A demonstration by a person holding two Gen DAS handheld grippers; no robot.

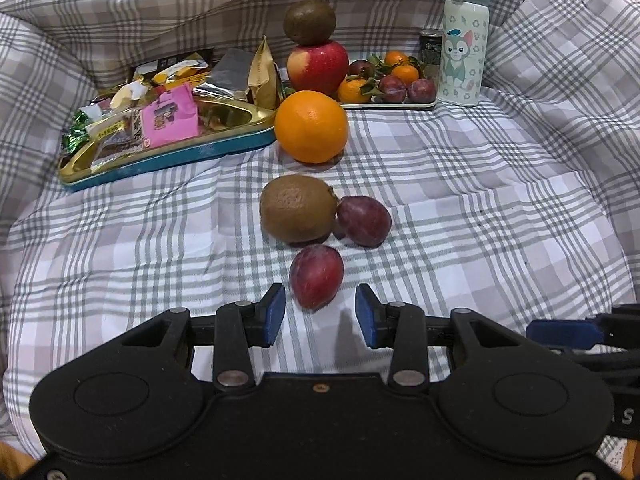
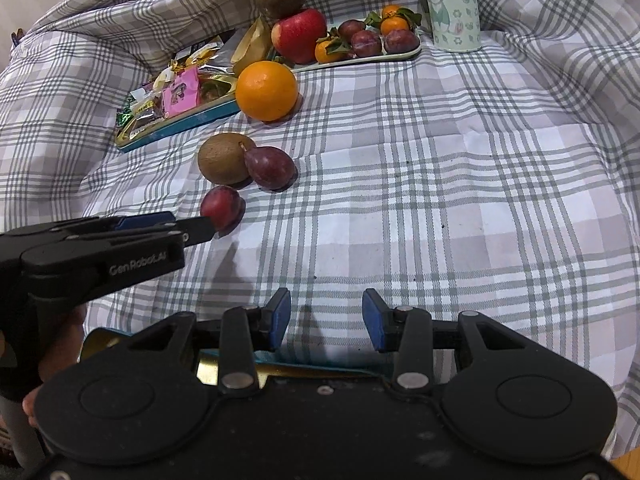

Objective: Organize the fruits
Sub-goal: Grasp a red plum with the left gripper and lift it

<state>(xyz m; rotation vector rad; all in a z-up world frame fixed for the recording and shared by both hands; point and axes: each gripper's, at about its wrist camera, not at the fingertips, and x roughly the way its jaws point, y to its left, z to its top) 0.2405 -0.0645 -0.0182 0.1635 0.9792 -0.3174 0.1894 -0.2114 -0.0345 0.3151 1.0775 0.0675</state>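
Note:
A dark red plum lies on the checked cloth just ahead of my left gripper, whose blue pads stand open on either side of its near end without touching it. Behind it a brown kiwi leans against a second plum. Farther back sit an orange and a red apple with another kiwi on top. A white tray holds mandarins and plums. My right gripper hovers open over bare cloth with nothing between its fingers.
A blue and gold tin of wrapped snacks lies at the back left. A cat-print bottle and a dark can stand by the tray. Rumpled checked cloth rises around the back and sides. A gold tin edge shows under my right gripper.

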